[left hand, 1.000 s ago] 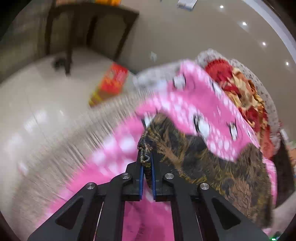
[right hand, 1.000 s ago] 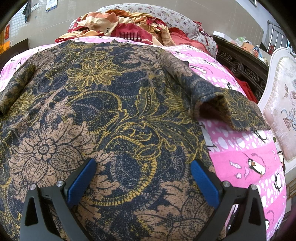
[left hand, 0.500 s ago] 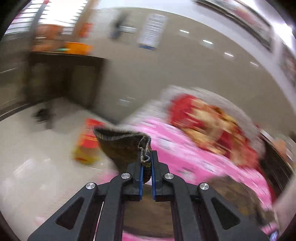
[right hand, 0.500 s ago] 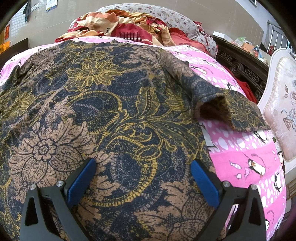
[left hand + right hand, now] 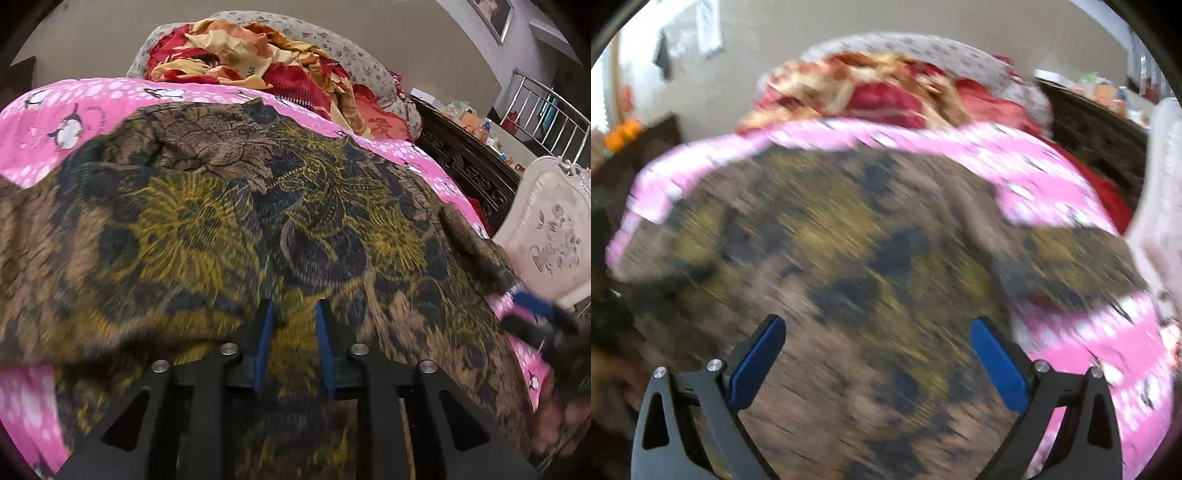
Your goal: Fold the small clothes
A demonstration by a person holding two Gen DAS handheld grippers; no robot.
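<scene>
Since the earlier frame, left gripper [image 5: 293, 325] has swung over the floral garment [image 5: 229, 221], jaws now slightly parted, no longer pinching its edge. Garment lies spread on the pink penguin bedsheet [image 5: 55, 122] (blurred in right view). Right gripper [image 5: 877, 354] hovers wide above it.

The garment [image 5: 229, 206] lies spread over the bed sheet [image 5: 55, 122], filling the centre of both views. Behind it, at upper centre of the frame, a heap of clothes [image 5: 258, 59] rests against a pillow [image 5: 354, 62]. To the right of the bed stands a carved headboard [image 5: 469, 158], and further right a chair [image 5: 554, 236]. At lower right of the left view, the right gripper [image 5: 535, 314] sits at the garment's edge.
</scene>
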